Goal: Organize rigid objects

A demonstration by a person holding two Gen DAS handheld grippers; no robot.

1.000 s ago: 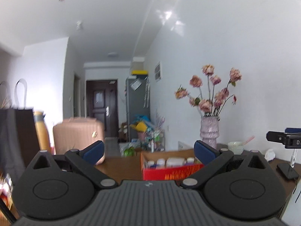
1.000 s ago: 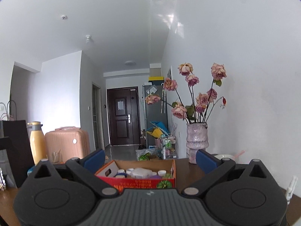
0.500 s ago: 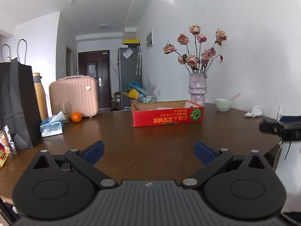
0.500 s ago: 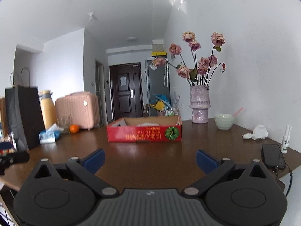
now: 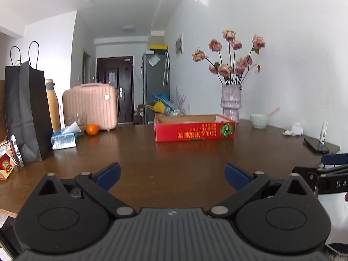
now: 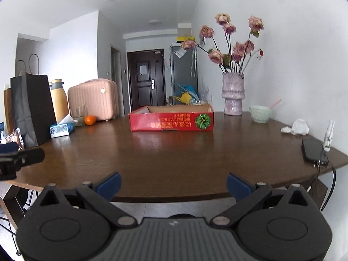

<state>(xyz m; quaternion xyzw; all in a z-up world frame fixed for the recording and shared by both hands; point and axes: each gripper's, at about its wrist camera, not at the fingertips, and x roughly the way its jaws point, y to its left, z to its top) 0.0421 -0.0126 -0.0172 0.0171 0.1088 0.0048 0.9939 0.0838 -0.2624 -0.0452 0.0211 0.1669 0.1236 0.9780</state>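
— Both grippers are empty on my end: left gripper (image 5: 171, 175) spread wide, right gripper (image 6: 173, 184) the same, nothing between the pads.

— Where's the thing you're sorting into?

— Straight ahead of both, well apart from the fingertips: the red cardboard box (image 5: 194, 129), open side up on the brown surface (image 5: 174, 154). I judge it's set mid-surface so either gripper can reach it. Its contents are mostly hidden behind the near wall.

— And the pose?

— I'm holding both level, fingers pointing forward at the box. The left hangs over the near part of the surface; the right sits just off its near edge.
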